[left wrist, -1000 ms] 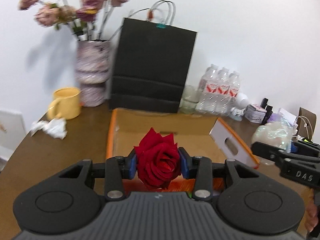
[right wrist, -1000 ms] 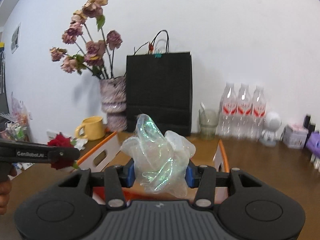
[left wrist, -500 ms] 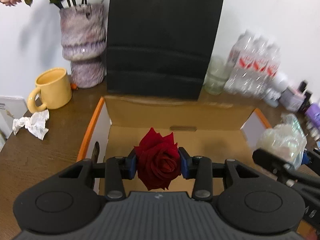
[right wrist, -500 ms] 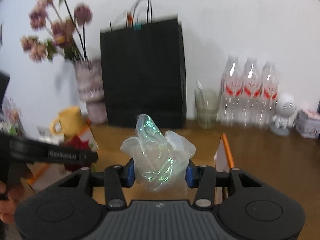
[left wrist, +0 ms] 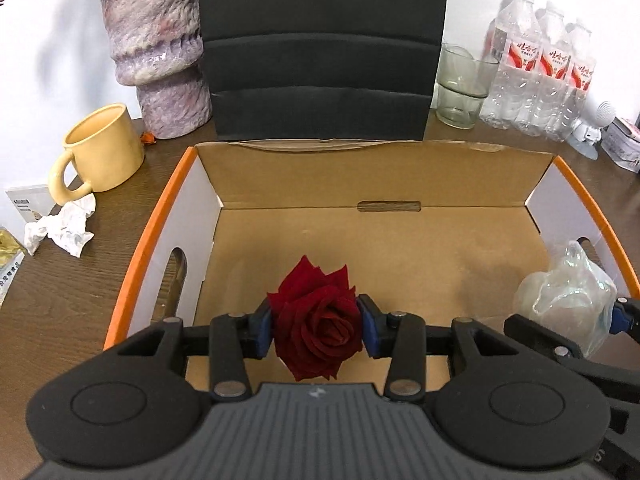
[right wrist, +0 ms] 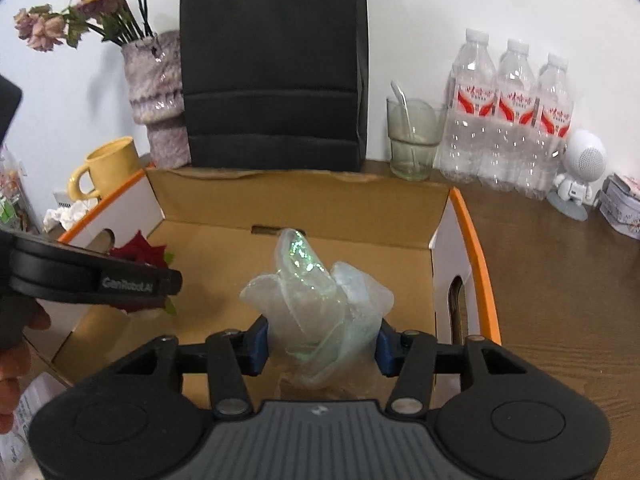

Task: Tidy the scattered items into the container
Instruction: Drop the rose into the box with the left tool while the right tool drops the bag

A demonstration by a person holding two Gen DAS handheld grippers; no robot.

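Release step, both hands over the box [left wrist: 400,184], which sits at the back middle of the tabletop against the black bag [left wrist: 320,48].

Left first. Your left gripper [left wrist: 318,332] has the rose [left wrist: 316,328] between its blue pads; the jaws have just been opening a little, and the left pad looks to be on the petals while a thin gap seems to show on the right. Bloom hangs above the box floor, nearer the left wall with the handle slot than the right wall. Keep spreading the jaws without jerking so petals don't drag on a pad, and pull straight back so the stem clears.

Right side. Your right gripper [right wrist: 320,344] has the shiny film wad [right wrist: 316,312] between its pads, jaws have just been opening too, wad swelling out over both of them. It hangs near the right wall of the box. Film is light and springy, so I'd say go lower before fully letting go, or it may cling to a pad or bounce toward the orange rim [right wrist: 476,248].

Keep the two grippers apart; they are near each other inside the box.

Crumpled paper [left wrist: 60,228] by the mug [left wrist: 100,152] at the left edge looks like the next pick.
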